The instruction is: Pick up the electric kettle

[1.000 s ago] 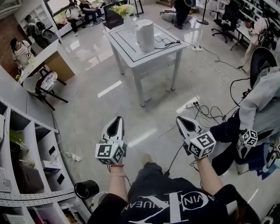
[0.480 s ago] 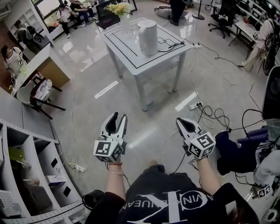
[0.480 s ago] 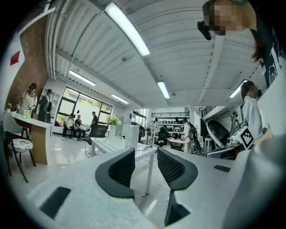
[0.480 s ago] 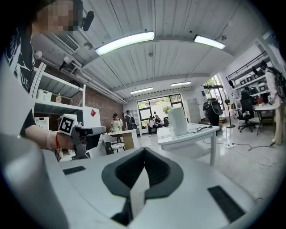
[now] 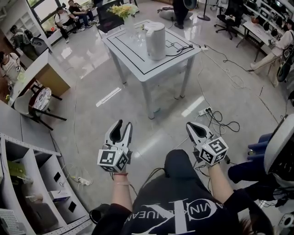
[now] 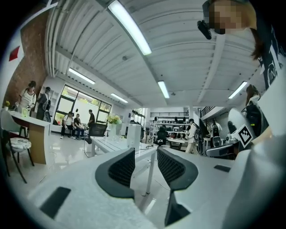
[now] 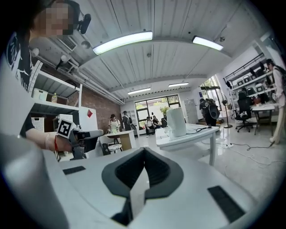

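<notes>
1. Task status: not begun. The electric kettle (image 5: 155, 40) stands upright on the white table (image 5: 138, 62) across the room. A vase of flowers (image 5: 125, 13) is to its left and a black cable (image 5: 178, 47) lies to its right. Neither gripper is touching it.
2. Gap to cover: a stretch of glossy floor (image 5: 101, 114) lies between the person and the table. Both grippers are well apart from the kettle.
3. Outstanding, in my judgement: the approach to the table, bringing a gripper onto the kettle, the clamp and the lift. All of this is still to be done.
4. Left gripper (image 5: 122, 125): the hand is held out in front of the body and the gripper points roughly level towards the table. Its jaws have just been opening and now stand apart. Nothing is between them; the left gripper view shows only the distant table through the gap.
5. Right gripper (image 5: 190, 125): it is held forward in the same way, beside the left, and aimed at the table with a slight downward tilt. Its jaws are closed together on nothing, with the pads meeting along a single seam.
6. Observation: the left gripper is the one with its jaws already parted, so it looks the likelier to take the kettle.
</notes>
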